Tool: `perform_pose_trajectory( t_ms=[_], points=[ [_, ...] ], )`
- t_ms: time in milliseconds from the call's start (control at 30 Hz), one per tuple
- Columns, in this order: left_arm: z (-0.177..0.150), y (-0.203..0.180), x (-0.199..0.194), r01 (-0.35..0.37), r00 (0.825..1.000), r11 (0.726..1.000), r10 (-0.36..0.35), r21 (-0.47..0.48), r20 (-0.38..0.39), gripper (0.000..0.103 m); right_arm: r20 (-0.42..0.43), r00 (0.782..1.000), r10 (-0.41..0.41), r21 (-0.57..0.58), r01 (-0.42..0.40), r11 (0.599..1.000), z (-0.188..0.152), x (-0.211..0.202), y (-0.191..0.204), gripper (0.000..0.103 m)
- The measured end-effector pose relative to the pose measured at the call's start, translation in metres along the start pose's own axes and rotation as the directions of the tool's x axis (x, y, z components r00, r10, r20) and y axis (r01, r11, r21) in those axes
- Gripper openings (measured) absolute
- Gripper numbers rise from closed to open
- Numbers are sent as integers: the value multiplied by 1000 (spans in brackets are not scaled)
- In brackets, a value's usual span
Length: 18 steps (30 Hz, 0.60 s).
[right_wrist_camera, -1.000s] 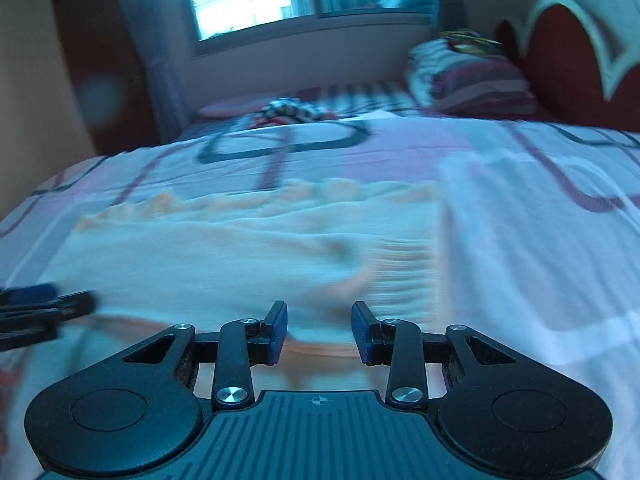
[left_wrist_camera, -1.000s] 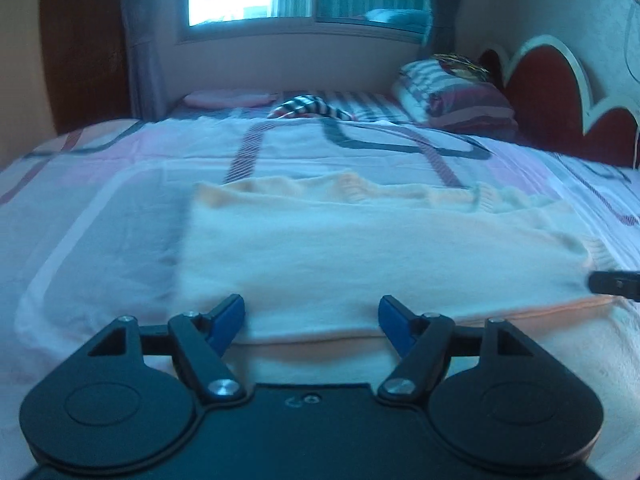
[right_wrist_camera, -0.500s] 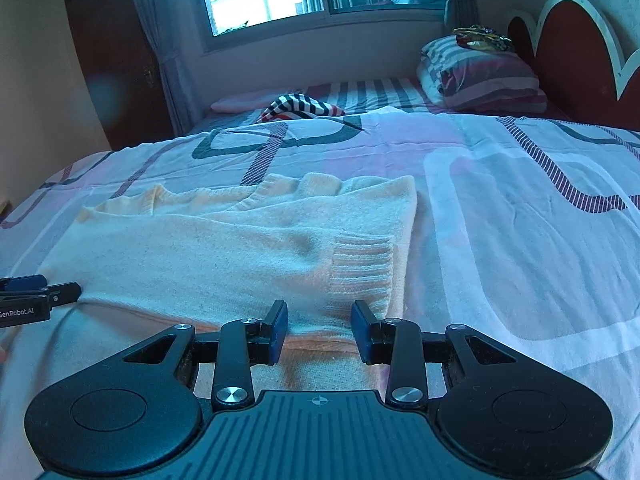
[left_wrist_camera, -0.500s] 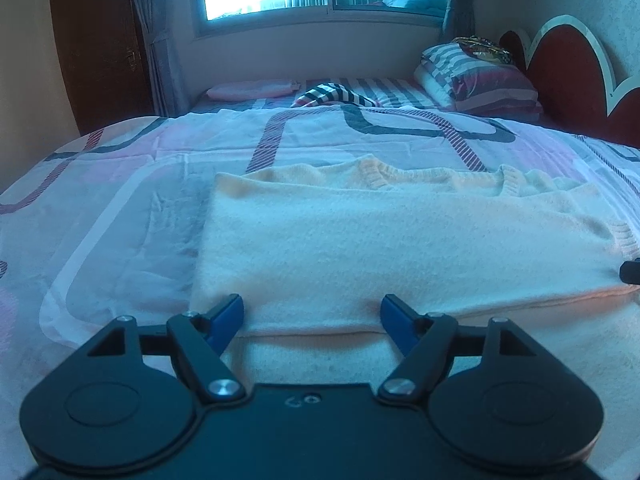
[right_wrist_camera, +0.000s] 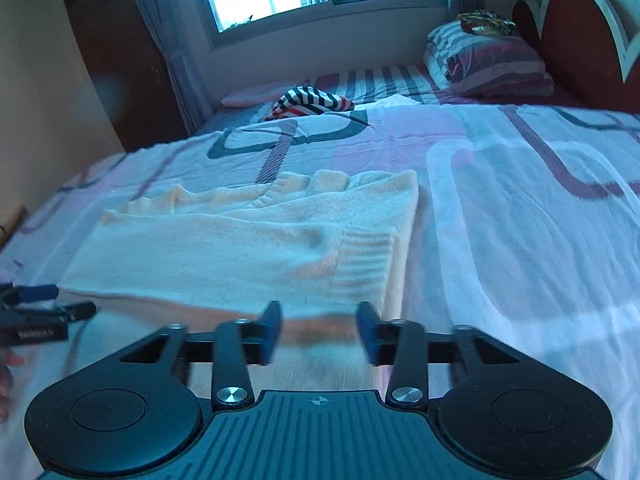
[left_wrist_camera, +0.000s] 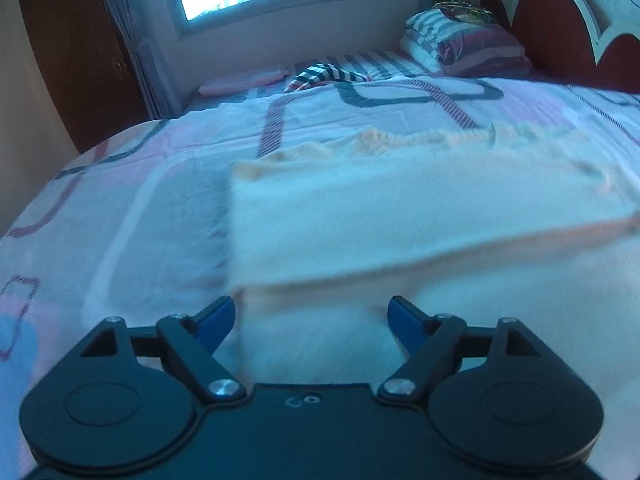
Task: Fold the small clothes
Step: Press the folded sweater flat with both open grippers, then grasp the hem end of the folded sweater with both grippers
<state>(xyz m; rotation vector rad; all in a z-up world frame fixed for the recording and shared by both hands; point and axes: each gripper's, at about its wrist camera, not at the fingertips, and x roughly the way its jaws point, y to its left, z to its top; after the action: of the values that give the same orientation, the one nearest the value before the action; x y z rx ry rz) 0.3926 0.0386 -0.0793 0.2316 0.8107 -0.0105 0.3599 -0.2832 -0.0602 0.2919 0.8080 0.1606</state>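
- A cream knit sweater [right_wrist_camera: 248, 248] is lying flat on the patterned bedspread [right_wrist_camera: 520, 208], in the near part of the bed; a ribbed cuff [right_wrist_camera: 360, 256] is resting on top of the body panel near its right edge.
- One fold is looking done: an upper layer is ending in a straight edge [left_wrist_camera: 400, 264] running across the garment, with more cream fabric showing beneath and nearer the cameras.
- Judging by that, further folds are remaining before the sweater makes a compact bundle.
- The left gripper [left_wrist_camera: 312, 316] is hovering at the near left corner, jaws opening wide, nothing clamped; fabric is lying below the gap.
- The right gripper [right_wrist_camera: 318, 332] is sitting at the near right edge, jaws opening, about half apart, pads not pressing on cloth.
- A striped garment [right_wrist_camera: 310, 100] is waiting further up the bed, unfolded.
- Writing: a white label on the left gripper's side, seen from the right wrist, is too blurred to read.
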Motion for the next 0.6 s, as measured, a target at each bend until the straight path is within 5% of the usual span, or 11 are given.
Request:
perform_pose_trajectory(
  t_ms=[333, 600],
  points=[
    [-128, 71, -106, 130, 989, 977, -139, -171, -43, 72, -96, 992, 78, 169, -61, 984, -112, -108, -12, 53],
    [-175, 77, -155, 304, 946, 912, -324, -274, -29, 56, -75, 990, 122, 279, -97, 955, -177, -166, -1, 52]
  ],
)
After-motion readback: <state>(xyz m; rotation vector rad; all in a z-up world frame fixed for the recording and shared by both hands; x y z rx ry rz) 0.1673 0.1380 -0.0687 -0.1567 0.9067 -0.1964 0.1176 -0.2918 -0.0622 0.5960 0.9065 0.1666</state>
